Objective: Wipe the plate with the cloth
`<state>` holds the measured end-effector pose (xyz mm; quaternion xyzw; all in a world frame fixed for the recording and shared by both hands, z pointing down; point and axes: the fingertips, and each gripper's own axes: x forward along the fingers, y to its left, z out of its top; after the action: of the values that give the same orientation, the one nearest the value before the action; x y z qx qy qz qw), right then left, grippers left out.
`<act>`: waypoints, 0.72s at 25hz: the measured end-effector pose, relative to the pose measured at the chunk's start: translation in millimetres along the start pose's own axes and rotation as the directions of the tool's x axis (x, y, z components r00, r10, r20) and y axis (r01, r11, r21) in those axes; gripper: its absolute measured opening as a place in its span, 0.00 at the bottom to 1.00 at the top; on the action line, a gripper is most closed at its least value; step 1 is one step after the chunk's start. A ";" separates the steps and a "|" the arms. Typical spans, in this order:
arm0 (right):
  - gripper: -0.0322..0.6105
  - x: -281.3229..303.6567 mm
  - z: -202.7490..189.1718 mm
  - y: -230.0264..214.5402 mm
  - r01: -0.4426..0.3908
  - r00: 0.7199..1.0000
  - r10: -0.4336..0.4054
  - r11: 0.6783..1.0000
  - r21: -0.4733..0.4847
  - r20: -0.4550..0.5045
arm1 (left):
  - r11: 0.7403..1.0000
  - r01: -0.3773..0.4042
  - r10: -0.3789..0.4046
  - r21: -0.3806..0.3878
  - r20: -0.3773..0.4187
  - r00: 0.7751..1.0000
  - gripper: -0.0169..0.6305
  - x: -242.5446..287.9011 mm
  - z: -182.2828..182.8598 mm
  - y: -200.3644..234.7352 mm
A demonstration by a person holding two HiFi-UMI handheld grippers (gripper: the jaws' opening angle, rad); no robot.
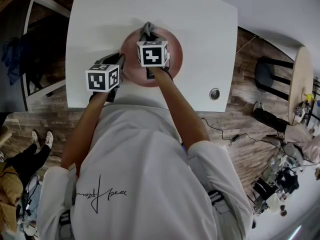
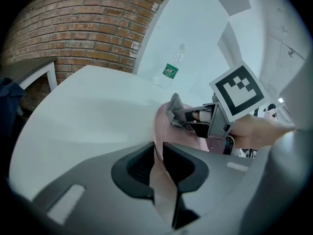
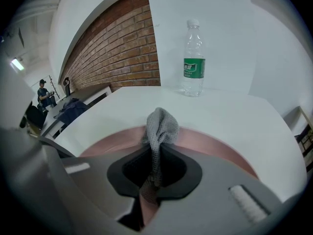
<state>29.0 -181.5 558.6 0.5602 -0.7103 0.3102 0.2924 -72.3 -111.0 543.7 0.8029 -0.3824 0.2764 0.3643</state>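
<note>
Pinching the grey cloth (image 3: 160, 124) tight in its jaws, right gripper (image 3: 156, 159) hangs nose-down over the pink plate (image 1: 175, 59) at upper centre of the head view, cloth bunched ahead toward the far rim, while left gripper (image 2: 159, 153) clamps the plate's left rim on the white table (image 1: 205, 29).

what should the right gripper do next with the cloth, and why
Probably drag the cloth back across the plate: the right gripper pinches it at the far edge, while the left gripper clamps the rim.
</note>
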 end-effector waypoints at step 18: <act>0.09 4.0 -5.0 33.8 -0.142 0.990 0.141 0.989 -0.030 -0.029 | 1.000 -0.006 0.006 -0.005 0.001 1.000 0.14 0.3 -0.4 0.6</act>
<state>-4.5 -174.0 561.0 0.4996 -0.7491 0.3261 0.2880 -72.8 -111.0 544.4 0.8011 -0.3855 0.2761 0.3653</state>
